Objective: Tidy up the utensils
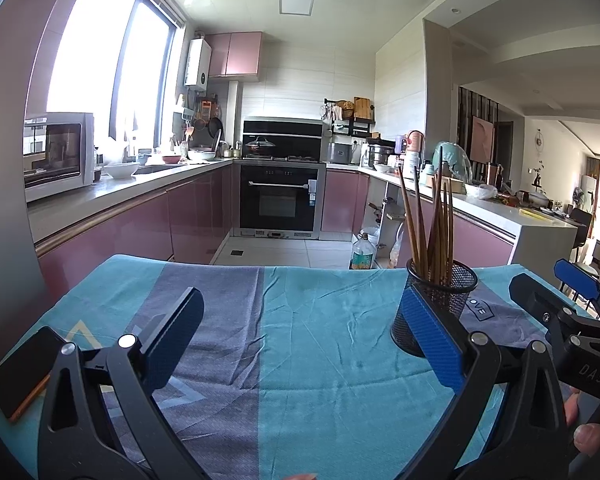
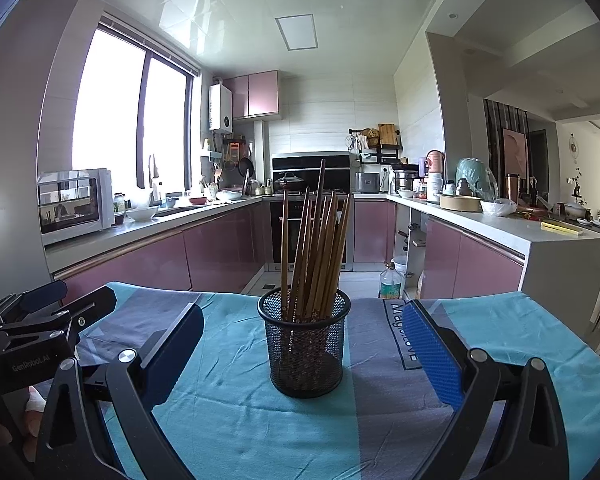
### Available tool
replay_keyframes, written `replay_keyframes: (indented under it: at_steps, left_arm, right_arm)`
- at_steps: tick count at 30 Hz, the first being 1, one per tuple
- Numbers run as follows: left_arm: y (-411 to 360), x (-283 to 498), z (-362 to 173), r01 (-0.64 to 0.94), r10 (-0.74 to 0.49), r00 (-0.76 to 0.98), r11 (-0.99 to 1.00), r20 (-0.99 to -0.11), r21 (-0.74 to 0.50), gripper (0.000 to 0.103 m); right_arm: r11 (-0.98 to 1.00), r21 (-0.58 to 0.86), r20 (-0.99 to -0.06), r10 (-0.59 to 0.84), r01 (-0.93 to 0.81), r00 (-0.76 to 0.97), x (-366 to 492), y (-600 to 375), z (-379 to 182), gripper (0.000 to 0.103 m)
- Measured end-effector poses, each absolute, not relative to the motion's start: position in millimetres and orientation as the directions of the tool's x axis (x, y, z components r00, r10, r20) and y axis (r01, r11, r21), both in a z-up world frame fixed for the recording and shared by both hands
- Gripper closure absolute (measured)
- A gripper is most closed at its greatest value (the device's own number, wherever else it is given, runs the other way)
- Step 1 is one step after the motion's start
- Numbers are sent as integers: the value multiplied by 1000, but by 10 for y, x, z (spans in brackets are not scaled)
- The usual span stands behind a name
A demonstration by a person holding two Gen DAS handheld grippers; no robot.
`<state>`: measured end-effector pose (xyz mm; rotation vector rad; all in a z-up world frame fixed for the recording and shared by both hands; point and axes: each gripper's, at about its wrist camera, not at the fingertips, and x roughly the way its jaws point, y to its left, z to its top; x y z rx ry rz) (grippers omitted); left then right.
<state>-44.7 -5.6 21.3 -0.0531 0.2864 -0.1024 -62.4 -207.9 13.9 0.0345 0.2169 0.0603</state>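
A black mesh holder [image 2: 305, 344] stands upright on the teal and grey cloth [image 2: 236, 420], packed with wooden chopsticks [image 2: 316, 248] leaning to its right. The right gripper [image 2: 303, 344] hovers before the holder, jaws spread wide and empty. The left gripper [image 1: 300, 332] sits left of the holder, likewise released, with a phone [image 1: 24, 372] farther left.

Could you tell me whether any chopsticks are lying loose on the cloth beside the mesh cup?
No, in the right wrist view all the chopsticks stand inside the mesh cup, and the cloth around it is bare.
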Motion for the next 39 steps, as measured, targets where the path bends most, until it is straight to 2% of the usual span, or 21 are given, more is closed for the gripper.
replay_keyframes:
  at_steps: [39]
  left_arm:
    - [-44,-461,198,98,-113,953,993,-280,-67,5]
  right_arm:
    - [997,40,-217,69,-62,974,-598,-2097,125,7]
